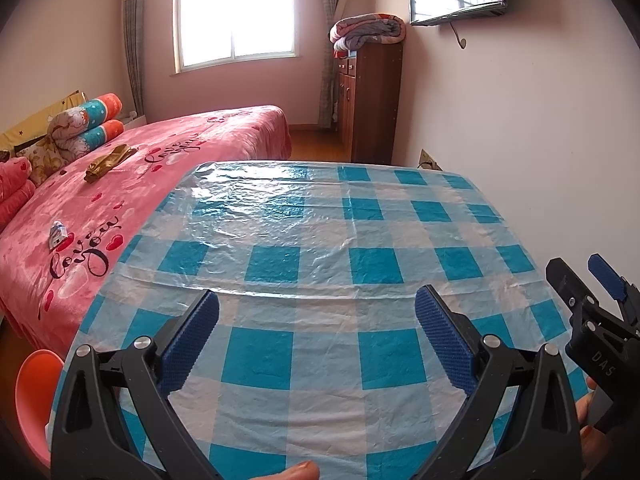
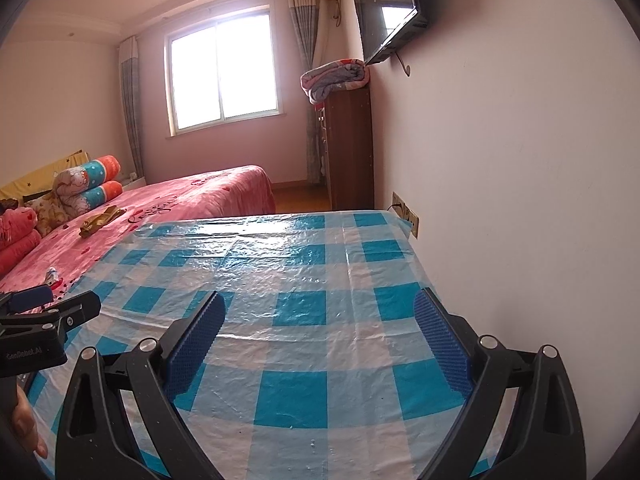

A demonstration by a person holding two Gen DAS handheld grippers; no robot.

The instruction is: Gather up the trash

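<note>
Lying on the pink bed (image 1: 168, 168): a crumpled gold wrapper (image 1: 109, 162) and a small white-blue scrap (image 1: 58, 235) (both creased); both grippers' jaws gape empty.

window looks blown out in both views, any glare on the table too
Left wrist view: window is washed-out white, with a broad sheen on the far tablecloth. Right wrist view: window equally blown out, glare streak on the cloth's far edge; fisheye bends the walls.

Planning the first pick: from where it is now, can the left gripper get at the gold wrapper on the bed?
Probably not yet. The left gripper, jaws open, hovers over the checked table, while the gold wrapper lies well off on the pink bed. Nothing blocks the way.
</note>
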